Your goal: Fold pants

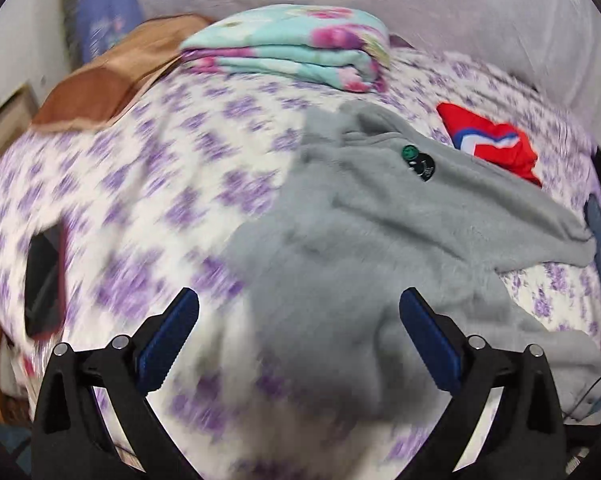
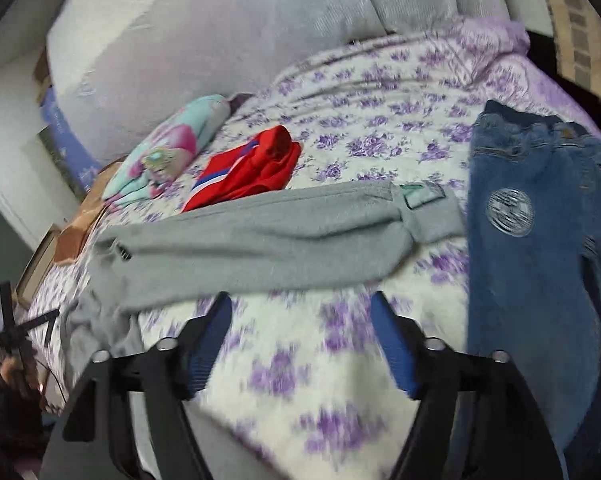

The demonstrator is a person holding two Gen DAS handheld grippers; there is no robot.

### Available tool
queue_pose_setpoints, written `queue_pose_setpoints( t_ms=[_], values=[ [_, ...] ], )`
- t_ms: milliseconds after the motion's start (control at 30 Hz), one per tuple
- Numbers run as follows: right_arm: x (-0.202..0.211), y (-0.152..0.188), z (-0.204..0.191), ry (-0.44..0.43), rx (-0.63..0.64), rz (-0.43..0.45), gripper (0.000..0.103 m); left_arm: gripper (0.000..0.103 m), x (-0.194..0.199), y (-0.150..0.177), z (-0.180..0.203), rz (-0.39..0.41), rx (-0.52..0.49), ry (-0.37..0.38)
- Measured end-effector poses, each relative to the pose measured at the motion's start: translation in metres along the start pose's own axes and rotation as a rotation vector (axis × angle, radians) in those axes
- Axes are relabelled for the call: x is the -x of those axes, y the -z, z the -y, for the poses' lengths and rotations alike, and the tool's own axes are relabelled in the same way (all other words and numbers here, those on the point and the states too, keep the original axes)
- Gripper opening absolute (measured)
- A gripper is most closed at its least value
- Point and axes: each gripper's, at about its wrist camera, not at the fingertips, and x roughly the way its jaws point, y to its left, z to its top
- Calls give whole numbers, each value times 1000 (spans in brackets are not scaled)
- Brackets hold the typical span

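Note:
Grey fleece pants point(image 1: 380, 232) lie loosely spread on the purple-flowered bed sheet point(image 1: 140, 184), with a dark badge near the waist. My left gripper point(image 1: 298, 300) is open and empty, hovering over the near part of the grey pants. In the right wrist view the grey pants point(image 2: 260, 236) stretch across the bed as a long band. My right gripper point(image 2: 300, 304) is open and empty, above bare sheet point(image 2: 360, 128) just in front of the pants. Both views are motion-blurred.
Blue jeans point(image 2: 532, 240) lie at the right. A red garment point(image 2: 252, 168) lies behind the grey pants, also in the left wrist view point(image 1: 496, 140). A folded teal-and-pink blanket point(image 1: 300, 48), a brown cloth point(image 1: 100, 88) and a dark flat object point(image 1: 44, 276) lie on the bed.

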Motion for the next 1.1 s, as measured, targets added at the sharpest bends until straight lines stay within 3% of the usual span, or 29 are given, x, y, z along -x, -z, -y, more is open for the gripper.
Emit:
queue_pose_setpoints(
  t_ms=[167, 300, 400, 467, 533, 633, 800, 833, 867, 900, 967, 1033, 1100],
  values=[
    [42, 47, 9, 0, 3, -6, 80, 98, -2, 39, -22, -53, 117, 99],
    [64, 85, 19, 31, -25, -5, 81, 98, -35, 38, -14, -74, 190, 210],
    [77, 115, 30, 36, -71, -9, 81, 98, -57, 29, 2, -70, 189, 223],
    [88, 135, 32, 33, -73, -17, 81, 89, -70, 26, 5, -81, 246, 238],
    [100, 154, 32, 48, -65, -31, 80, 67, -70, 24, 5, -67, 277, 247],
    [115, 179, 35, 20, -83, -39, 81, 47, -56, 25, 2, -32, 298, 282],
    [96, 178, 25, 7, -46, -51, 85, 40, -40, 28, 1, 5, 290, 307],
    [87, 179, 23, -6, -43, -69, 78, 41, -42, 29, 3, -7, 285, 304],
    [76, 181, 21, -21, -40, -95, 64, 45, -45, 28, 3, -20, 278, 302],
    [59, 184, 16, -30, -28, -143, 13, 59, -50, 27, 4, -37, 269, 299],
    [46, 187, 8, -16, 1, -166, 7, 63, -58, 25, 3, -54, 285, 318],
    [55, 175, -2, -5, 50, -107, 7, 38, -54, 17, 1, -37, 291, 320],
    [75, 147, -7, 27, 85, -5, 7, 26, -38, 7, 1, 0, 271, 333]
  ],
)
